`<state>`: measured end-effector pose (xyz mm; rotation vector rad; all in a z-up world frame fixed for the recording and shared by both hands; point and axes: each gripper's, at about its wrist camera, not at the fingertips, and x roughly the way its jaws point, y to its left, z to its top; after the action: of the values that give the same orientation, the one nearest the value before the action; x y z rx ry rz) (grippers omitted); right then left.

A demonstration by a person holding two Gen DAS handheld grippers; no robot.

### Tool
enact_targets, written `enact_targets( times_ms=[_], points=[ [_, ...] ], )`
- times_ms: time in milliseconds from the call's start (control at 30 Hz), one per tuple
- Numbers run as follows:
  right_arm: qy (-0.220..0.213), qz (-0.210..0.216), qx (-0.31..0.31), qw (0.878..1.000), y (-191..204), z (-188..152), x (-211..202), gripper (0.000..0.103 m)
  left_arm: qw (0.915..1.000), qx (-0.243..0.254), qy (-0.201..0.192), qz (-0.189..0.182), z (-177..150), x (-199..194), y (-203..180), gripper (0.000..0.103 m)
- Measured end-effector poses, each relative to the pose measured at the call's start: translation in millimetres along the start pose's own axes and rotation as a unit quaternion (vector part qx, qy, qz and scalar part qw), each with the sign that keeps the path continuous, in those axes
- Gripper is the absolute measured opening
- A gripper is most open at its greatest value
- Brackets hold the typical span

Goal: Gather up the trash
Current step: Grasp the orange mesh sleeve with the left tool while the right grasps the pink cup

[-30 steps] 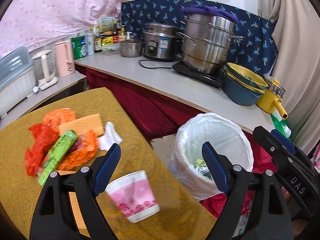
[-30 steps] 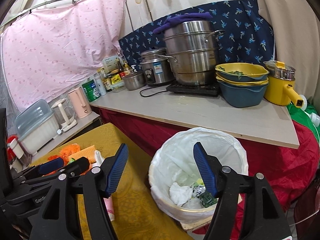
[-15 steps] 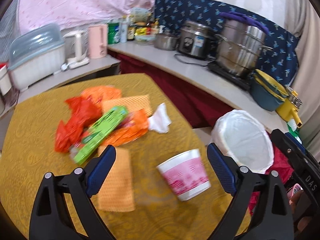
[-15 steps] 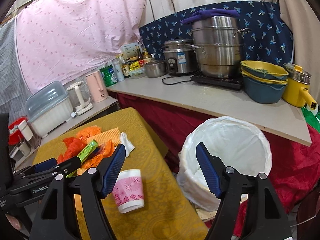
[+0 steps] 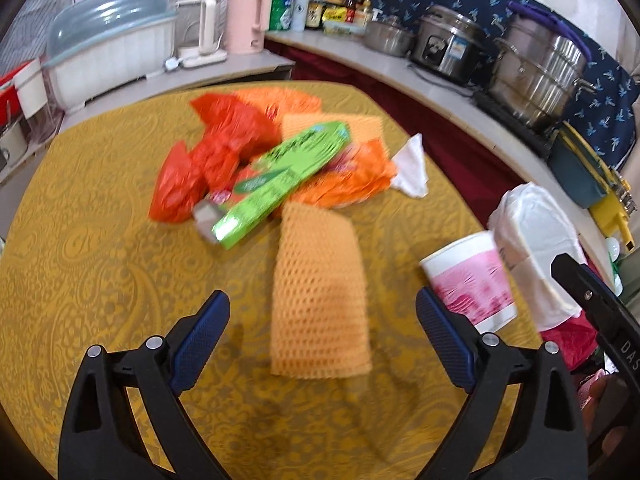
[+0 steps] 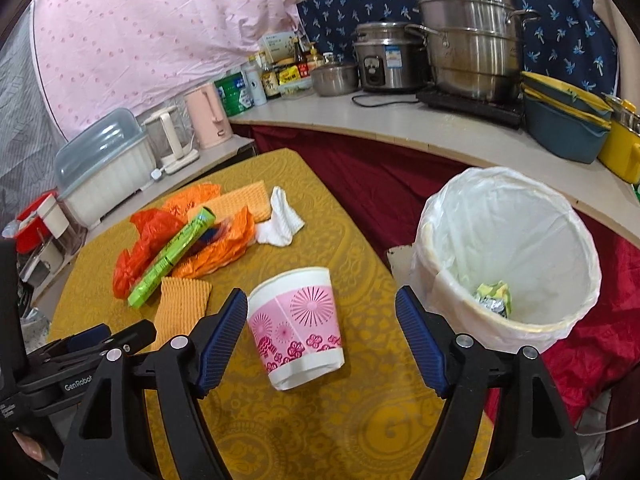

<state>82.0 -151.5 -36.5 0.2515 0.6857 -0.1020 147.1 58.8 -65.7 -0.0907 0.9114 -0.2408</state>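
A pile of trash lies on the yellow-clothed table [image 5: 100, 240]: a red bag [image 5: 216, 148], a green box [image 5: 280, 178], an orange bag [image 5: 352, 176], a white tissue [image 5: 412, 168] and an orange foam net [image 5: 316, 264]. My left gripper [image 5: 320, 300] hovers open over the near end of the net, touching nothing. A pink-and-white paper cup [image 6: 296, 328] stands between the fingers of my right gripper [image 6: 321, 295], whose jaws are opening and clear of it. The white-lined trash bin [image 6: 520, 216] stands right of the table with scraps inside.
A grey counter [image 6: 440, 132] curves behind with steel pots [image 6: 468, 40], a rice cooker [image 6: 384, 64], stacked bowls [image 6: 564, 120], bottles, a pink kettle [image 6: 208, 120] and a covered dish rack [image 6: 104, 168]. Red cloth hangs below the counter. The left gripper's body [image 6: 92, 340] shows at lower left.
Both grippers swung left from the bin toward the table and sank. The left now hangs over the foam net, the right around the cup. Both jaws stand wider.
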Motion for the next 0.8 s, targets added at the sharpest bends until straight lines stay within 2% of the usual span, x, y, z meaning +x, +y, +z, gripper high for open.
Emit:
enact_targets(
  times_ms=[433,667,800],
  points=[
    [0.058,-0.012,0.012,0.998,0,-19,57,0.073,0.9985,-0.023,0.046,-0.017,-10,42,18,0.09],
    [0.073,0.004,0.02,0.997,2,-22,74,0.073,0.9989,-0.008,0.042,-0.021,-11,50,11,0.089],
    [0.082,0.013,0.015,0.996,8,-24,79,0.073,0.9989,-0.002,0.041,-0.024,-9,51,7,0.082]
  ],
)
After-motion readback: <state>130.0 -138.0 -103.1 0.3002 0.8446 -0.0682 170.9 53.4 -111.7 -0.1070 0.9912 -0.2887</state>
